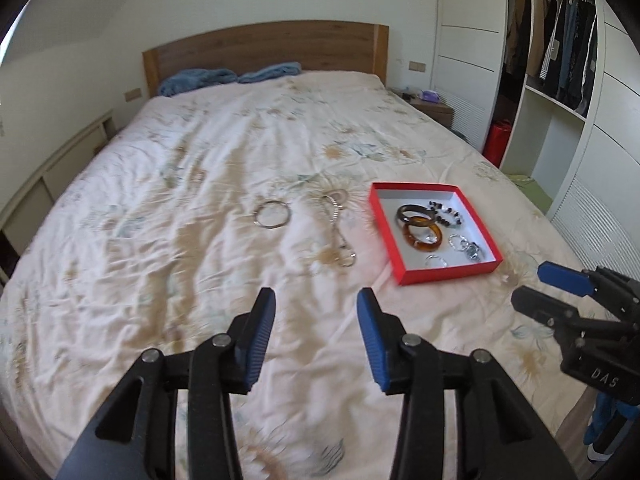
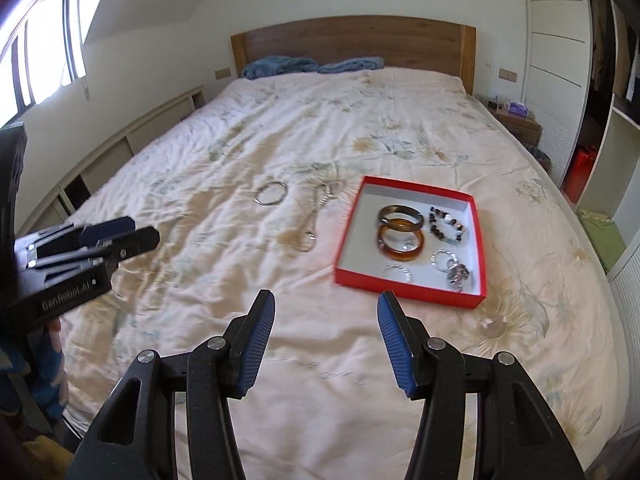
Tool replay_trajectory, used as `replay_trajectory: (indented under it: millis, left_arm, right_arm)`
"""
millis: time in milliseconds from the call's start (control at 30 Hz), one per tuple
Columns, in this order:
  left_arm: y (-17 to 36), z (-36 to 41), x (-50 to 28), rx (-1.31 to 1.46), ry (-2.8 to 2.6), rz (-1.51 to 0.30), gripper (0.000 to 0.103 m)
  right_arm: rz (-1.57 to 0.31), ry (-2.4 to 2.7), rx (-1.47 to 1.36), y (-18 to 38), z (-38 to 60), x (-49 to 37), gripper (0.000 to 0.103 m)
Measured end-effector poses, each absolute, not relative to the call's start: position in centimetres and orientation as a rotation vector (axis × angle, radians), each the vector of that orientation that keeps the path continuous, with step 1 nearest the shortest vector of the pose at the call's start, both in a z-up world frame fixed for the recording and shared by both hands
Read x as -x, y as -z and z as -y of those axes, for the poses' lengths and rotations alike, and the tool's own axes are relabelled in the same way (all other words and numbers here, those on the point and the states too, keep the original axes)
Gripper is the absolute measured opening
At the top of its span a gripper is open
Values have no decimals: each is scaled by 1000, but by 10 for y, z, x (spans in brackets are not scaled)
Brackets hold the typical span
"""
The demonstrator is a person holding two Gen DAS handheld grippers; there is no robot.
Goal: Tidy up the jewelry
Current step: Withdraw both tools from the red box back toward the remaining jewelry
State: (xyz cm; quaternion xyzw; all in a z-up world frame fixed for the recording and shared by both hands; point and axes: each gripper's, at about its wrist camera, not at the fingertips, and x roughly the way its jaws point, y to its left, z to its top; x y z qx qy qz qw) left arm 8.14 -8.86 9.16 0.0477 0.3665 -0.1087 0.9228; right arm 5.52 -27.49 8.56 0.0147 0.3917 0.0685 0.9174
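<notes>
Two handheld grippers, side by side and both empty. The left gripper [image 1: 316, 308] points forward and slightly downward, its black arms spread and blue-padded fingers [image 1: 262, 332] held wide apart. The right gripper [image 2: 326, 312] mirrors it, fingers [image 2: 394, 336] wide apart too. Each appears at the near edge of the other's view, level with it and well apart.

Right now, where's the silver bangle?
The silver bangle lies on the bedspread, left of the chain and the red box, beyond both open tongs.
</notes>
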Motion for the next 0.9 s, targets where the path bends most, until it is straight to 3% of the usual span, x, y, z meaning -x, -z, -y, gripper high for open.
replay_trajectory:
  millis: [400,900]
  left_arm:
    - [-110,44,-23,-105,136,-665,44]
    - [-108,21,-17,-103,85,-638,45]
  right_arm:
    - [-757,-133,-44,-107,231,-6,57]
    - [-753,-180,-28,-102,201,-5,57]
